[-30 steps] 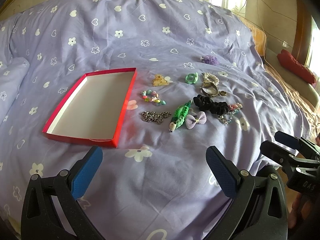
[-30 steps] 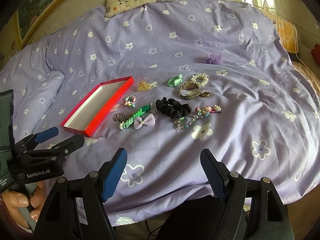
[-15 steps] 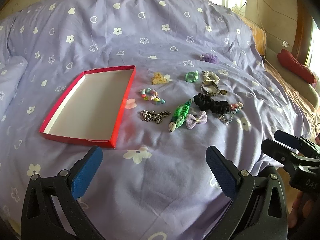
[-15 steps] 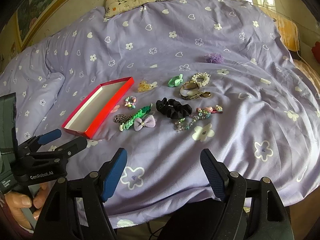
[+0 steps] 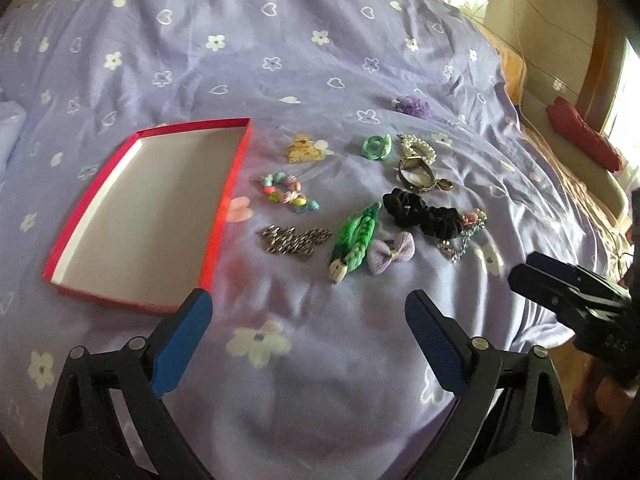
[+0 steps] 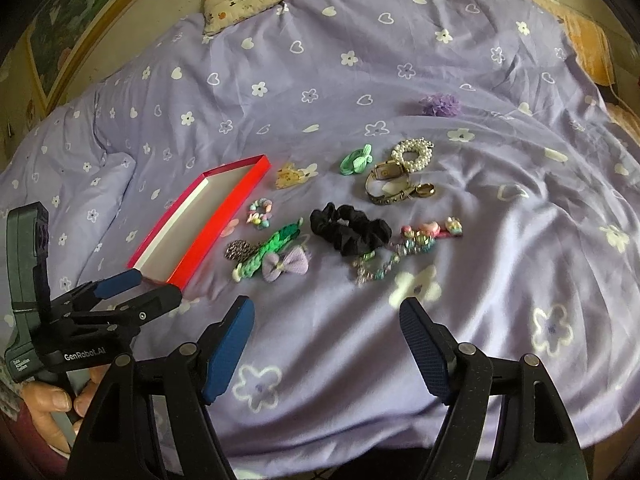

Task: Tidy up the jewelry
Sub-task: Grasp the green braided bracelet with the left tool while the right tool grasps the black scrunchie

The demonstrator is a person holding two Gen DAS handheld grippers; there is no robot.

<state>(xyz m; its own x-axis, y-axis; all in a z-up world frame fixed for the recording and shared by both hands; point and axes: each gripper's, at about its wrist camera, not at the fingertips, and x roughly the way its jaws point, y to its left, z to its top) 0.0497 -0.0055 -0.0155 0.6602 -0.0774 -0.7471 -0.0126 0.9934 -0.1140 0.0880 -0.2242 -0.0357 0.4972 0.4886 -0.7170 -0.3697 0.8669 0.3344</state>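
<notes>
While the two grippers are hanging over the near edge of the bed, nothing is sitting between the fingers of either one. The left gripper (image 5: pixel 306 340) is spread wide above the purple bedspread (image 5: pixel 280 60), its jaws closing a little on empty air. Furthest left, a shallow red box (image 5: pixel 224 200) is lying open with a white inside. Just beside its right wall a bead bracelet (image 5: pixel 288 194) and a silver chain (image 5: pixel 296 238) are resting, with a yellow hair clip (image 5: pixel 300 152) beyond them. Next a green braided piece (image 5: pixel 354 240) is lying tilted, touching a small lilac bow (image 5: pixel 390 256). A black scrunchie (image 6: pixel 350 232) is sitting right of those, with a green hair tie (image 6: pixel 356 160), a gold watch (image 6: pixel 388 184), a ring (image 6: pixel 426 191) and a pearl bracelet (image 6: pixel 412 154) behind it. A sparkly chain (image 6: pixel 384 260) and colourful clips (image 6: pixel 434 230) are lying right of the scrunchie, and a purple pompom (image 6: pixel 442 105) is sitting well apart, further back. The right gripper (image 6: pixel 326 344) is spread too, jaws also closing slightly over bare cloth.
</notes>
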